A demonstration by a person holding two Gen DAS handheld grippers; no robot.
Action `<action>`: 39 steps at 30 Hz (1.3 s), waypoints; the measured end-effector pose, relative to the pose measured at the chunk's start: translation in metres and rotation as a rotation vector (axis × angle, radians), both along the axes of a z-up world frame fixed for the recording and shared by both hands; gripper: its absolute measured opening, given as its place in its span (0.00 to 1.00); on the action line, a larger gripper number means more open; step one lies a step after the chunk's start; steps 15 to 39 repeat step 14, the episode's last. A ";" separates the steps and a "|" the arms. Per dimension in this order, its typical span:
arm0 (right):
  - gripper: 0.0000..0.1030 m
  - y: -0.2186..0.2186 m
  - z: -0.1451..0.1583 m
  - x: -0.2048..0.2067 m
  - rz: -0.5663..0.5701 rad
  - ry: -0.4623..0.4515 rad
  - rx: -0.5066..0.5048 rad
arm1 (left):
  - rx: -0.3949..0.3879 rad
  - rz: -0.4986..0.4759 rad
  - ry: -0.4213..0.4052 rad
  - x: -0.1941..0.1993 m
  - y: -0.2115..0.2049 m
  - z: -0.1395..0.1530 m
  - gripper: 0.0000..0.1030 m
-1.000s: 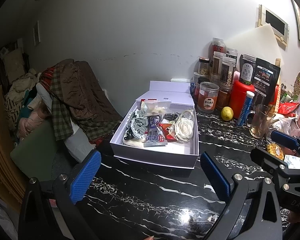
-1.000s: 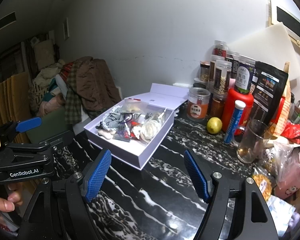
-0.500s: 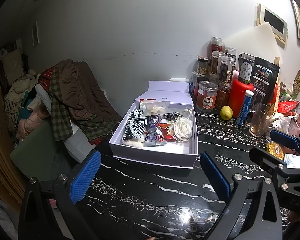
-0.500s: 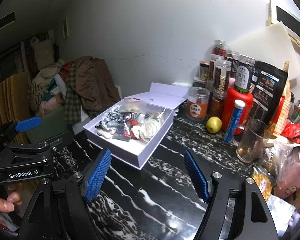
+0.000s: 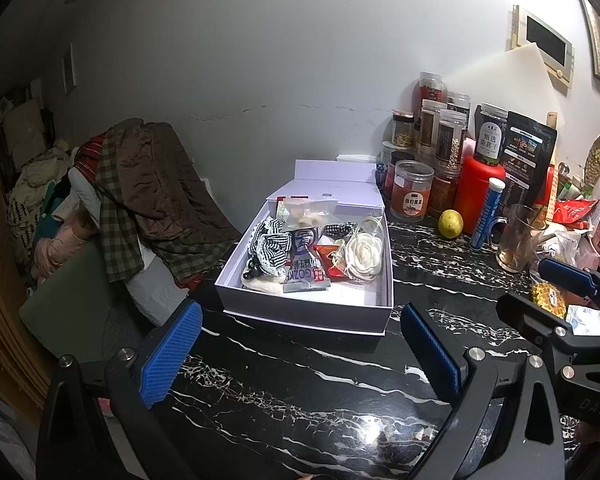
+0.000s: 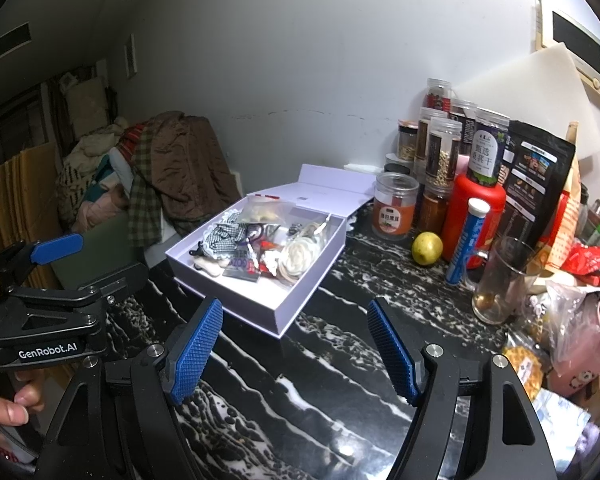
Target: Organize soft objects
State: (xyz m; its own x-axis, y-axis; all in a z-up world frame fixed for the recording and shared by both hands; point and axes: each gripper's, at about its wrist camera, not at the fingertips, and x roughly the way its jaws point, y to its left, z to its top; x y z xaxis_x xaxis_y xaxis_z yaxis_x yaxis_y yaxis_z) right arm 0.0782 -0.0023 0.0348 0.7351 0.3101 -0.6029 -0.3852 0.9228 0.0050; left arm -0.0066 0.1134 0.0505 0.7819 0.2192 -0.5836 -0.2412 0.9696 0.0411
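**Both grippers poised over the counter, box packed**

The left gripper point(image 5: 300, 352) and the right gripper point(image 6: 296, 344) hung side by side above the black marble counter point(image 5: 284, 396), angled down toward the white box point(image 5: 300, 312), jaws apart and holding nothing. A hand point(image 6: 8, 404) gripped the left tool's handle. The open box held a striped cloth point(image 5: 270, 246), a snack packet point(image 5: 304, 270), a white fabric rose point(image 5: 365, 254) and a clear bag point(image 5: 308, 216). Jars point(image 5: 414, 194) stood beside it.

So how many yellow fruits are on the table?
1. The yellow fruit sits on the black table between the orange jar and the blue tube. Others could hide behind the taller jars.
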 end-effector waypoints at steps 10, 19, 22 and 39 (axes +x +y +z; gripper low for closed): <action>0.74 0.001 -0.004 0.003 0.000 0.016 -0.007 | -0.007 -0.009 0.004 0.002 0.001 -0.003 0.98; 0.74 0.001 -0.006 0.006 -0.002 0.027 -0.007 | -0.012 -0.012 0.009 0.004 0.003 -0.004 0.98; 0.74 0.001 -0.006 0.006 -0.002 0.027 -0.007 | -0.012 -0.012 0.009 0.004 0.003 -0.004 0.98; 0.74 0.001 -0.006 0.006 -0.002 0.027 -0.007 | -0.012 -0.012 0.009 0.004 0.003 -0.004 0.98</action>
